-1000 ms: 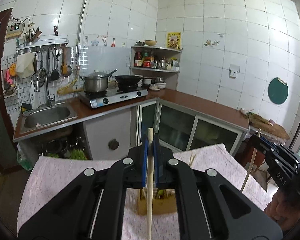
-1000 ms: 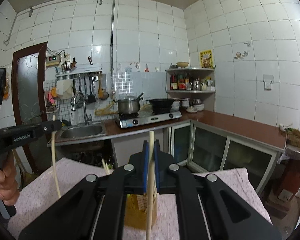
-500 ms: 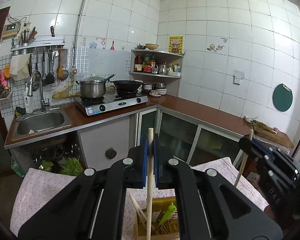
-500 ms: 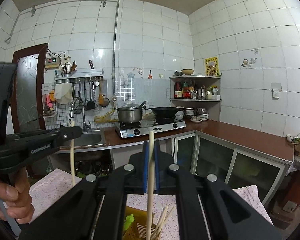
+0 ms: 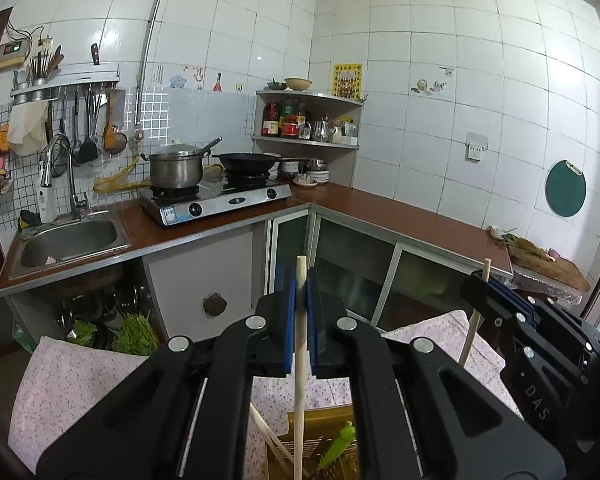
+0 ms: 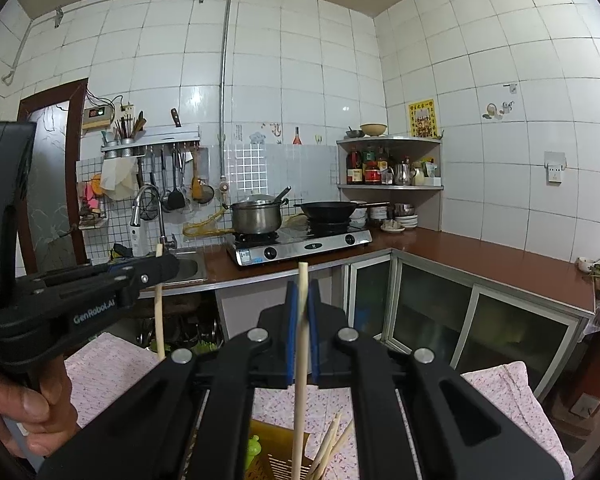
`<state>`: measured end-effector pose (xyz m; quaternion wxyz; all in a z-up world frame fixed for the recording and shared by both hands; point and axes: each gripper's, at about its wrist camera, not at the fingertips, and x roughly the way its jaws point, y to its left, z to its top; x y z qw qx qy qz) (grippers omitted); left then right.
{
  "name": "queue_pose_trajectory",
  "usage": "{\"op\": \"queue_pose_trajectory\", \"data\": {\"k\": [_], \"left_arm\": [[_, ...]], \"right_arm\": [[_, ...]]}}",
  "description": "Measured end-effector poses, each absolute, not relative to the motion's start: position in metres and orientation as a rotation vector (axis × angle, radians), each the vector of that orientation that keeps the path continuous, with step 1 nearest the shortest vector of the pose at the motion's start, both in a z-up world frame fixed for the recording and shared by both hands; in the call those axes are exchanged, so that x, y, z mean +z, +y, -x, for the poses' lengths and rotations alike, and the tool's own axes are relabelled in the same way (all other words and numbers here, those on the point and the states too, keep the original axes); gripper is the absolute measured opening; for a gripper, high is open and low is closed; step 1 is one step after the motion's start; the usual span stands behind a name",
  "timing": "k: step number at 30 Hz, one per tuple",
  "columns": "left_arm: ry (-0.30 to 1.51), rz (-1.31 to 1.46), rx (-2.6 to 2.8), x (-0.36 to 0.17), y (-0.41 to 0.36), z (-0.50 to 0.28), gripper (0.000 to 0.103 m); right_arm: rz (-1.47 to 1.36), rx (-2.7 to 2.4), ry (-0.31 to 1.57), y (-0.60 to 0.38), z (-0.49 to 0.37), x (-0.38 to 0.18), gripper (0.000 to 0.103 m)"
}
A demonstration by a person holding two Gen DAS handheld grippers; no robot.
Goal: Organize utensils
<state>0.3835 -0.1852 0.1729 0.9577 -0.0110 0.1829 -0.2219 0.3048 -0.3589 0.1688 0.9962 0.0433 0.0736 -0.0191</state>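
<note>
My left gripper (image 5: 300, 300) was clamped on one chopstick (image 5: 299, 380), my right gripper (image 6: 302, 308) on another chopstick (image 6: 300, 360) (both upright), above the yellow holder (image 5: 320, 432). Next, I judged, both needed lowering into it, then release.

Your left tongs (image 5: 300, 312) hide the middle of the chopstick (image 5: 299, 400) they clamp; its lower end runs off the bottom edge. Same in the right wrist view: right tongs (image 6: 302, 320), chopstick (image 6: 300, 420) cut at the frame's foot. The yellow holder (image 5: 320, 432) shows only in part behind the tong arms, its contents partly masked. Your hand (image 6: 24, 412) is cropped at the left edge. Shelf bottle (image 5: 271, 118) labels are too small to read.
</note>
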Motion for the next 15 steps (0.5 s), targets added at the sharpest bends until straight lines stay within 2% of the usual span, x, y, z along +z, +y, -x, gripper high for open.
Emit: {"op": "queue_pose_trajectory", "data": {"k": [15], "left_arm": [[0.419,0.054,-0.436,0.150,-0.174,-0.397,0.004]], "right_arm": [[-0.112,-0.040,0.188,-0.362,-0.322,0.148,0.006]]}}
